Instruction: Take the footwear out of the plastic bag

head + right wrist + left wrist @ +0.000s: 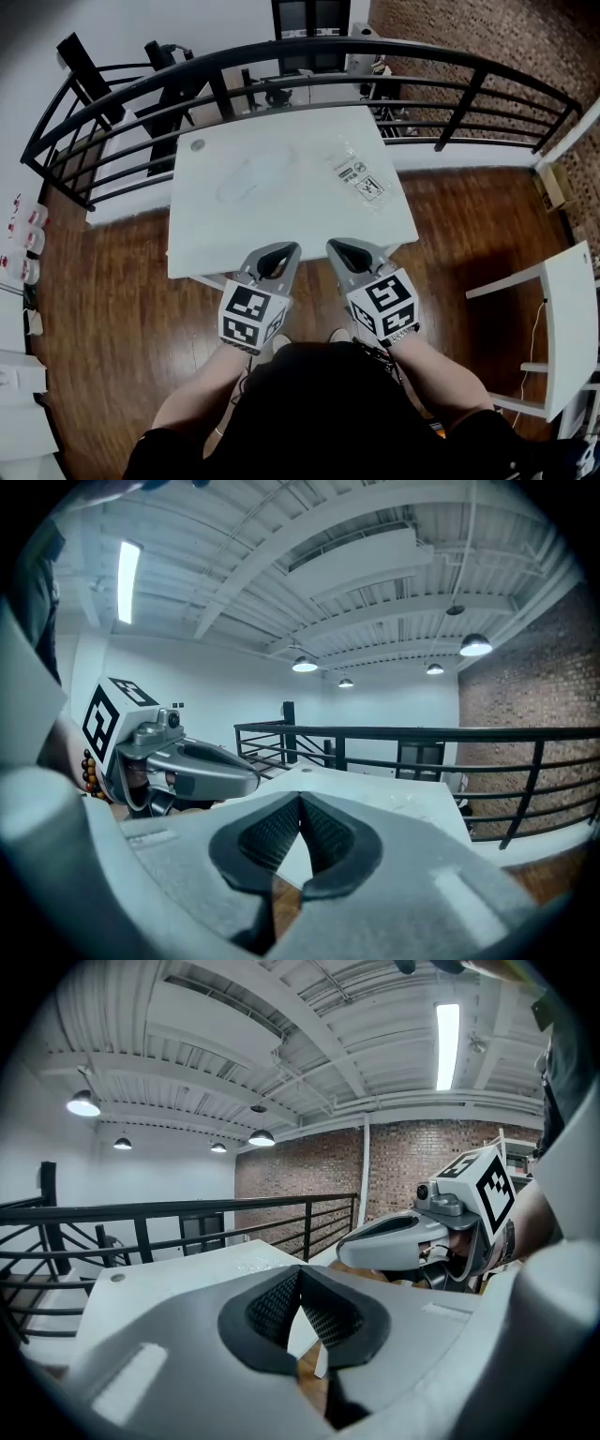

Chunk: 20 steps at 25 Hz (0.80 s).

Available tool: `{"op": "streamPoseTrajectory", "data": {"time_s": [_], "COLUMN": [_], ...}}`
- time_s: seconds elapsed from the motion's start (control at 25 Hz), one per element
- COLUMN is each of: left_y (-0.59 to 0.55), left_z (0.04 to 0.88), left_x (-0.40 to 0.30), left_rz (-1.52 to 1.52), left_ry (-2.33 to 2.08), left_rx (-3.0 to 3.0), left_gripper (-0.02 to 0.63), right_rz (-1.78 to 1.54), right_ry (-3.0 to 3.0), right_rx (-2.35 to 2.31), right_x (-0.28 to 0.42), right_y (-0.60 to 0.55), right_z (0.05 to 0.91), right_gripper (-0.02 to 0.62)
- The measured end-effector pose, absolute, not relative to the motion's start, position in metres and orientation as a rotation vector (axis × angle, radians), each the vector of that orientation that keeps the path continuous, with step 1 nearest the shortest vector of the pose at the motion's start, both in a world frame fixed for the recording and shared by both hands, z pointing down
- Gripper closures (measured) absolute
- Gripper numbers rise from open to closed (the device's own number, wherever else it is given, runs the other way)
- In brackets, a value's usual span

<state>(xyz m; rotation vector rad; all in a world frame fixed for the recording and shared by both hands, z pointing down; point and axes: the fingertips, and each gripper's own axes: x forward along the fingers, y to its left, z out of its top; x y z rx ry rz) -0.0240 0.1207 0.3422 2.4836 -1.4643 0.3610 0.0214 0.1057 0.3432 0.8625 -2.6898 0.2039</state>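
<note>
On the white table [211,239] lies a clear plastic bag with pale white footwear [251,178] inside it, left of centre. A second flat clear bag with printed labels [360,176] lies to its right. Both grippers hover side by side at the table's near edge, short of the bags. My left gripper [292,247] [300,1275] is shut, nothing between its pads. Likewise my right gripper [333,245] [300,799] is shut and holds nothing. Each gripper view shows the other gripper alongside: the right gripper's body [394,1237] and the left gripper's body [202,767].
A black metal railing [309,52] curves round the far side of the table. A small round cap [197,144] sits in the table's far left corner. Another white table [574,323] stands at the right on the wooden floor [103,309].
</note>
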Motion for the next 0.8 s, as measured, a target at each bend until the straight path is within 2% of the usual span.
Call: {"op": "streamPoseTrajectory", "data": {"time_s": [0.8], "left_y": [0.1245], "left_z": [0.3463], "left_x": [-0.0193], "left_rz": [0.366], "left_ry": [-1.458], "left_rx": [2.48], "left_gripper": [0.589], "right_rz": [0.194], "right_ry": [-2.68], "right_rx": [0.858], "right_x": [0.0248], "right_y": [0.1127], "right_z": [0.3447], "right_gripper": [0.604]}}
